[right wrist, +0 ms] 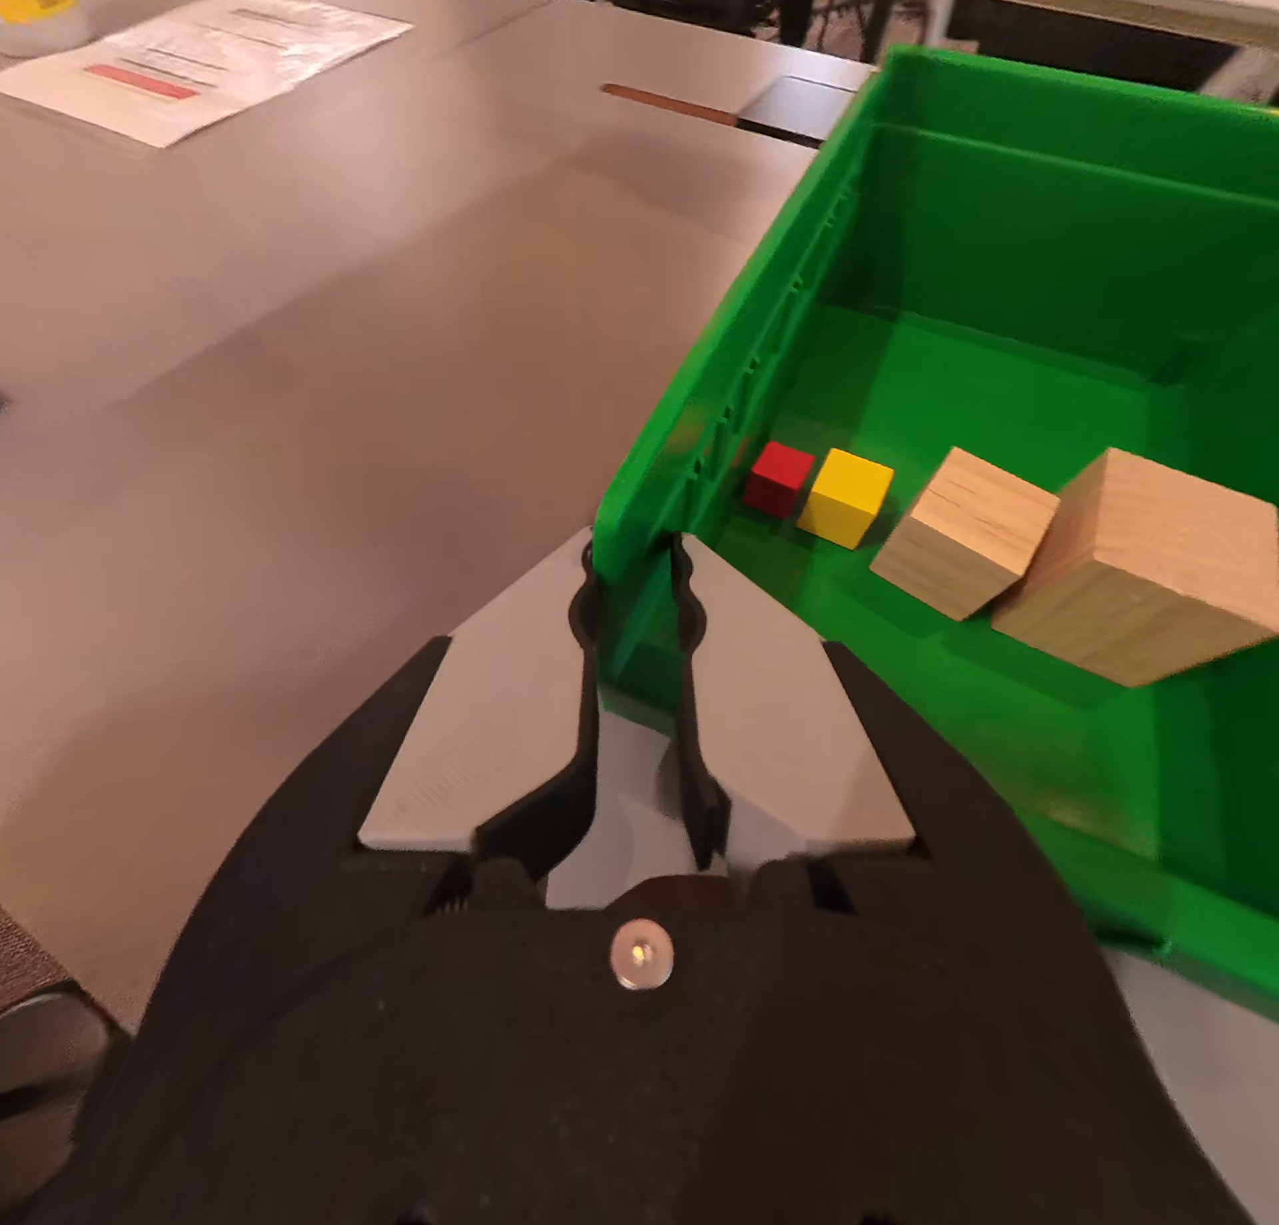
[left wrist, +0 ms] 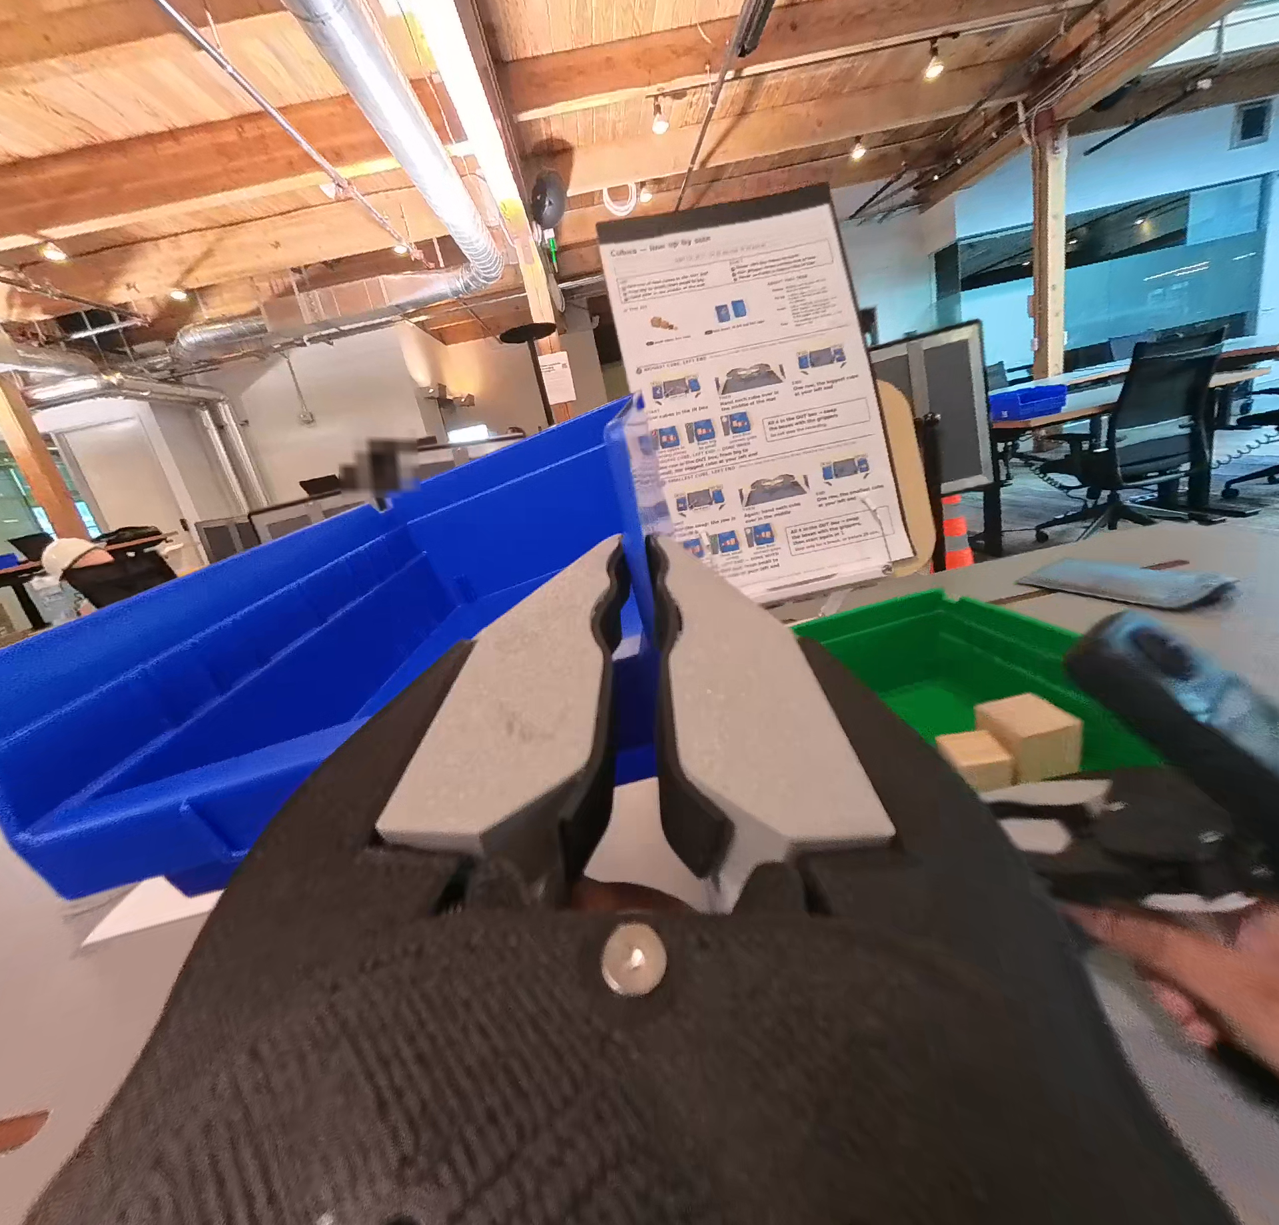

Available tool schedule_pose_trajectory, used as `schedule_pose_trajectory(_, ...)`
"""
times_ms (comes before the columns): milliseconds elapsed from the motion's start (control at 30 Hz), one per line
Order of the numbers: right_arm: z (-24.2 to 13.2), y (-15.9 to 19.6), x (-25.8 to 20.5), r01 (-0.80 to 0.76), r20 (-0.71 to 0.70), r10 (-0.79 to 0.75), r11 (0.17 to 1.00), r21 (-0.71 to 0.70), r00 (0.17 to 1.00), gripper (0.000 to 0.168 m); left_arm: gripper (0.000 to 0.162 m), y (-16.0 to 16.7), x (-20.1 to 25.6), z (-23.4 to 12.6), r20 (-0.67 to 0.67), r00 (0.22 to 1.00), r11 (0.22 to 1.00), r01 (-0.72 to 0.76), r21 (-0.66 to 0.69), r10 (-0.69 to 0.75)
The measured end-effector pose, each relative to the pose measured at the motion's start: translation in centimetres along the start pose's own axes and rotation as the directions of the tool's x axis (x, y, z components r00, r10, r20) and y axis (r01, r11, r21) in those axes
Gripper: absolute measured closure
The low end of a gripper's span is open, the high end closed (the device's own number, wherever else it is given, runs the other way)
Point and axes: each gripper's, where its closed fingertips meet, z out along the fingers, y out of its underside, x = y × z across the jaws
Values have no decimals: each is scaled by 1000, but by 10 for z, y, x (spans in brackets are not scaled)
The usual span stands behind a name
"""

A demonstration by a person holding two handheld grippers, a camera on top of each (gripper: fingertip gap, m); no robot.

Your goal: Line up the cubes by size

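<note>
Four cubes inside green bin (right wrist: 699, 430), in row along floor: red cube (right wrist: 778, 479) beside wall, then yellow cube (right wrist: 846, 496), then smaller wooden cube (right wrist: 962, 531), then big wooden cube (right wrist: 1142, 562). Order small to big; two wooden ones touching, slightly turned. Row looks done, maybe only straightening left.

Right tool (right wrist: 633, 555) clamped on green bin corner wall. Left tool (left wrist: 638, 555) clamped on blue bin (left wrist: 207, 693) wall. Both bins on grey worktop (right wrist: 346, 361).

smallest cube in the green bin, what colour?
Red: the smallest cube, at the row's end by the green bin wall. Right wrist view.
</note>
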Motion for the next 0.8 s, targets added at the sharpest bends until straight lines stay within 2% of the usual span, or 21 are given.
schedule_pose_trajectory(300, 64, -36, -125, 98, 149, -91, 994, -39, 985, 145, 161, -55, 34, 17, -79, 996, 995, -45, 86, 52)
schedule_pose_trajectory(367, 68, -43, -147, 67, 215, -55, 997, -48, 975, 144, 161, -64, 41, 18, -86, 994, 993, -56, 100, 65)
schedule_pose_trajectory(433, 58, -55, -158, 30, 266, -27, 1000, -8, 964, 143, 161, -69, 46, 19, -95, 993, 992, -58, 112, 69)
schedule_pose_trajectory(533, 22, -73, -142, -66, 275, 33, 992, 111, 961, 138, 161, -74, 52, 21, -104, 993, 991, -50, 127, 64)
schedule_pose_trajectory(633, -31, -79, -98, -139, 311, 62, 962, 234, 948, 127, 161, -73, 63, 23, -106, 993, 990, -44, 135, 59)
schedule_pose_trajectory(700, -71, -86, -42, -167, 265, 74, 923, 347, 962, 123, 161, -69, 79, 25, -116, 992, 990, -40, 138, 56)
schedule_pose_trajectory(800, -132, -91, 53, -171, 173, 105, 883, 437, 979, 123, 161, -59, 121, 26, -179, 982, 989, -34, 141, 60)
